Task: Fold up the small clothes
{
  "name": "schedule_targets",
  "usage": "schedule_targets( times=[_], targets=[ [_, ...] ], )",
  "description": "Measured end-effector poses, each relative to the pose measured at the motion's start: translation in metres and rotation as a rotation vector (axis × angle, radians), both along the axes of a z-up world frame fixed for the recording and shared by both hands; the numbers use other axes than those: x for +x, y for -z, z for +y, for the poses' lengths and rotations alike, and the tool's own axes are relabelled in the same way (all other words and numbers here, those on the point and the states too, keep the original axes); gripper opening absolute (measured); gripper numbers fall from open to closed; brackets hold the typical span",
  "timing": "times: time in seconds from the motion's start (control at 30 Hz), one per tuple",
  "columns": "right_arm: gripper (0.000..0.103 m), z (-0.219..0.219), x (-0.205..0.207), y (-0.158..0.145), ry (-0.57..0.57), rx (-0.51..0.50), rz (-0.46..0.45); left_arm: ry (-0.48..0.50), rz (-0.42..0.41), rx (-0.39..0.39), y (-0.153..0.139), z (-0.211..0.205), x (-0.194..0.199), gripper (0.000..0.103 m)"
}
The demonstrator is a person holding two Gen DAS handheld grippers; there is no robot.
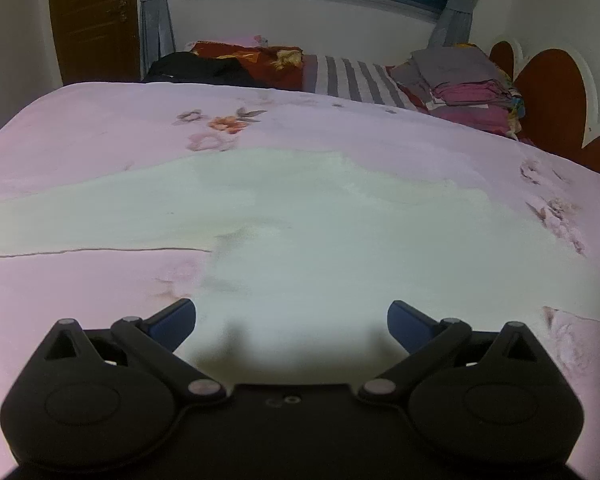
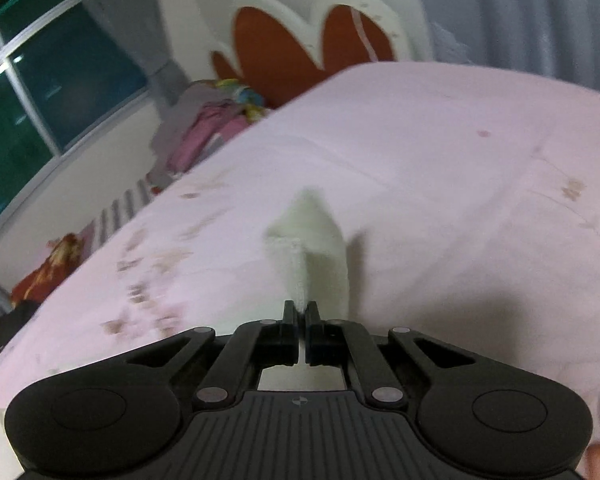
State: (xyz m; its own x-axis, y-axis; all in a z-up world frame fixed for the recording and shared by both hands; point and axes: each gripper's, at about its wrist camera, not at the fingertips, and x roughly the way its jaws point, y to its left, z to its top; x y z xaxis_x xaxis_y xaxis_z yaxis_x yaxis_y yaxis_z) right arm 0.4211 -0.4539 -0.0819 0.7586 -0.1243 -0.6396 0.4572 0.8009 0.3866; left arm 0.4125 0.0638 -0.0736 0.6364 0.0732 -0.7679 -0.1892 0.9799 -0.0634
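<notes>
A fuzzy cream garment is pinched by the right gripper; the left gripper is held spread above it on the pink floral bedspread.

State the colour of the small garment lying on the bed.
Pale cream, almost white. The garment shows best in the left wrist view, spread flat on the pink floral bedsheet.

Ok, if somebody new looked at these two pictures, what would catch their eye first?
Probably the pale cream garment spread flat across the pink floral bedspread, right ahead of the open left gripper. Next, the right gripper, shut on a hemmed edge of the same cream fabric and lifting it into a peak. Behind, a stack of folded clothes sits by the red headboard.
</notes>
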Motion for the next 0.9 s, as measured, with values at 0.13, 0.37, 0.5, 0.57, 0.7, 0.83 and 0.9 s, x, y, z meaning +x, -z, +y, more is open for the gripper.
schedule_targets(
  times=[0.13, 0.37, 0.5, 0.57, 0.7, 0.83, 0.9],
  targets=[
    [0.002, 0.065, 0.007, -0.021, -0.102, -0.023, -0.017, -0.017, -0.003, 0.027, 0.005, 0.03, -0.005, 0.099],
    [0.002, 0.211, 0.035, -0.034, -0.377, -0.084, -0.025, -0.046, -0.009, -0.014, 0.011, 0.087, -0.025, 0.1],
    [0.002, 0.288, 0.044, -0.019, -0.516, -0.127, -0.003, -0.069, -0.005, -0.033, 0.013, 0.121, -0.037, 0.1],
    [0.002, 0.318, 0.051, -0.011, -0.574, -0.148, 0.007, -0.08, -0.004, -0.046, 0.013, 0.133, -0.043, 0.1],
    [0.002, 0.374, 0.058, 0.007, -0.677, -0.174, 0.025, -0.091, 0.001, -0.071, 0.015, 0.154, -0.049, 0.099],
    [0.002, 0.406, 0.073, 0.026, -0.734, -0.167, 0.05, -0.093, 0.007, -0.081, 0.018, 0.162, -0.047, 0.099],
    [0.002, 0.413, 0.08, 0.034, -0.755, -0.165, 0.083, -0.086, 0.009, -0.087, 0.02, 0.161, -0.042, 0.099]
  ],
)
